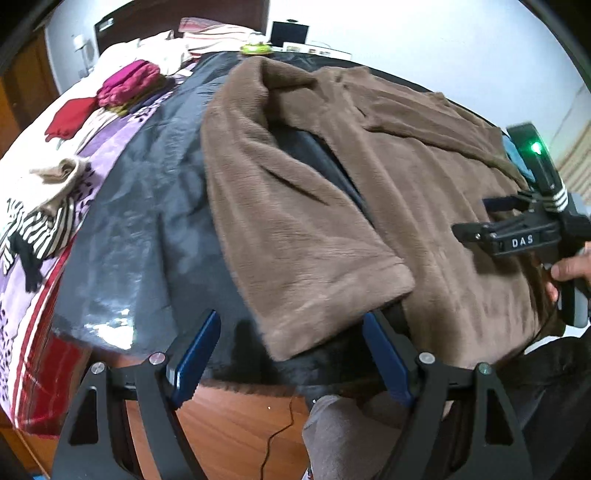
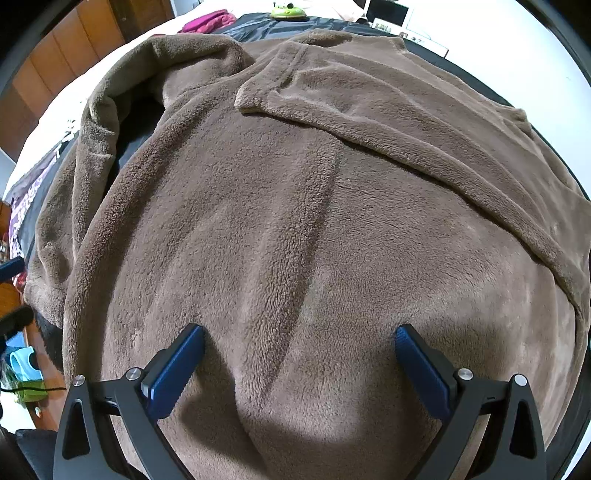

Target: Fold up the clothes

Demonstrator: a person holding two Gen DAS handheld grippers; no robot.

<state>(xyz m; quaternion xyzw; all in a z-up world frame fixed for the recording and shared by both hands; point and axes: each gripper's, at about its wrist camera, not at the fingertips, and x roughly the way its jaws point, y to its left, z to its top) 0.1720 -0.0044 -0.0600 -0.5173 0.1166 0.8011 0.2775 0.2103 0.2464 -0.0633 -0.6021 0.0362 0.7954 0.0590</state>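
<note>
Left wrist view: brown fleece garment (image 1: 369, 192) lies spread on a black sheet (image 1: 147, 221) over the bed.
Left gripper (image 1: 291, 354): jaws wide apart, nothing between them, just beside the garment's near sleeve cuff (image 1: 332, 295).
Around the garment: pink folded clothes (image 1: 129, 83), a red piece (image 1: 70, 118) and a striped piece (image 1: 40, 229) well apart on its left.
Right wrist view: right gripper (image 2: 299, 365) spread open above the garment (image 2: 295, 221), gripping nothing.
Beyond the garment: a green object (image 2: 290, 13).

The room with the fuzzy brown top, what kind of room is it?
Most likely a bedroom. The brown top lies spread on a bed with a patterned cover, pillows sit at the far end, and more clothes are piled nearby.
</note>
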